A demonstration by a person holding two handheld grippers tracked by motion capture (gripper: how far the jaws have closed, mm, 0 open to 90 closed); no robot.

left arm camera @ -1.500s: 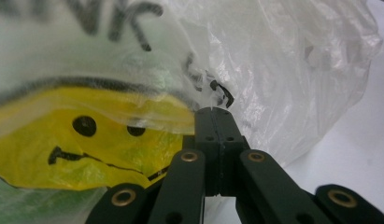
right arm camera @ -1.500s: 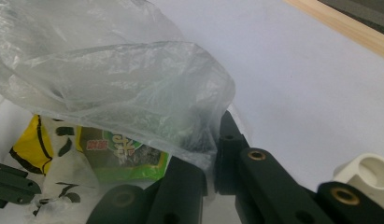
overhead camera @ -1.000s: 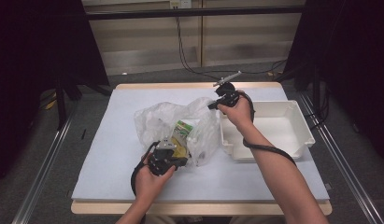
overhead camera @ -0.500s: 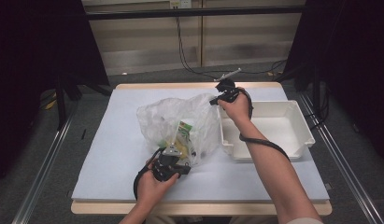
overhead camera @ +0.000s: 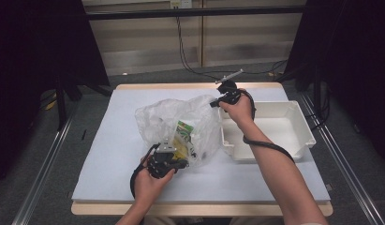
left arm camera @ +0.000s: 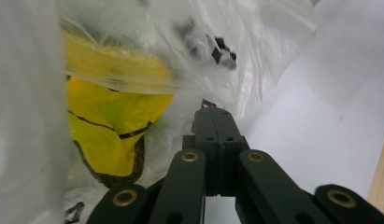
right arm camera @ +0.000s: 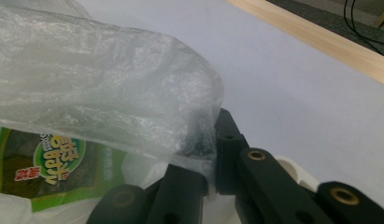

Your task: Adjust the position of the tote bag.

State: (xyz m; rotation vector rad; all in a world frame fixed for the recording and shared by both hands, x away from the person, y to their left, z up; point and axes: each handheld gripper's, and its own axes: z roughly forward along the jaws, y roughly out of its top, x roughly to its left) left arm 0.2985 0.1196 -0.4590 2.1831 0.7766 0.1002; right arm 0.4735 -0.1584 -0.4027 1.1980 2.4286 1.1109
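The green packet inside the clear plastic bag carries a round badge with white and yellow Japanese characters and a small red mark beside it; the characters are too soft to read with certainty. Beside it in the bag sits a yellow packet with black line markings, seen through the film from the left gripper view.

The bag lies on the white table cover, left of centre, its film crumpled and bulging over the two packets. At the bag's near edge the left gripper is clenched on the plastic; in the left gripper view its jaws are pressed together with a pinch of film at their tips. The left hand comes in from the near edge, forearm low over the table.

At the bag's far right corner, the right gripper grasps the film, which drapes over the closed jaws in its own view. The right hand is raised, its forearm crossing the white tray on the right.
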